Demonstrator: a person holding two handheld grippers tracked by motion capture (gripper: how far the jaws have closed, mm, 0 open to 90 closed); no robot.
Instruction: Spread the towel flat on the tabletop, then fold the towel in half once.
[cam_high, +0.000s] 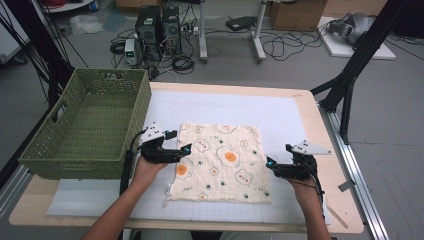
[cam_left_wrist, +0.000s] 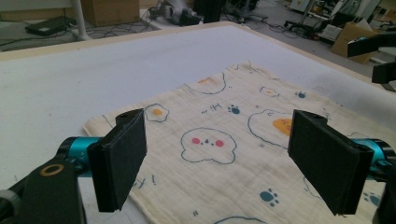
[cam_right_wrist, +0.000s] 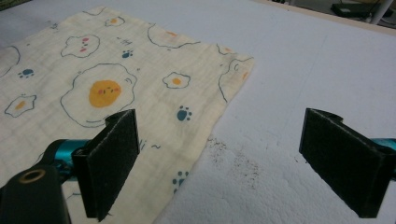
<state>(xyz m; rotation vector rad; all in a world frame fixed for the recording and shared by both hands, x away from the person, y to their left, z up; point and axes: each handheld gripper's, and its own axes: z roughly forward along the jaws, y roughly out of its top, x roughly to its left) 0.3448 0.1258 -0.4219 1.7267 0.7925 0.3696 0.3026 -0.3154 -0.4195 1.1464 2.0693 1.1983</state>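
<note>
The cream egg-print cloth (cam_high: 220, 163) lies flat on the white mat (cam_high: 280, 115). The left gripper (cam_high: 184, 149) hovers over its left edge, the right gripper (cam_high: 270, 163) beside its right edge; both gape wide, holding nothing. The right gripper view shows dark specks (cam_right_wrist: 236, 161) on the mat. Far left sits a green basket (cam_high: 85, 122).

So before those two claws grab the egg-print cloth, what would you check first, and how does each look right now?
1. Left claw open: ok.
2. Right claw open: ok.
3. Cloth lying flat on the white mat: ok.
4. Left claw over the cloth's left edge: ok.
5. Right claw straddling the right edge: ok.
6. Green basket touching the cloth: no, they are apart, ok.
</note>
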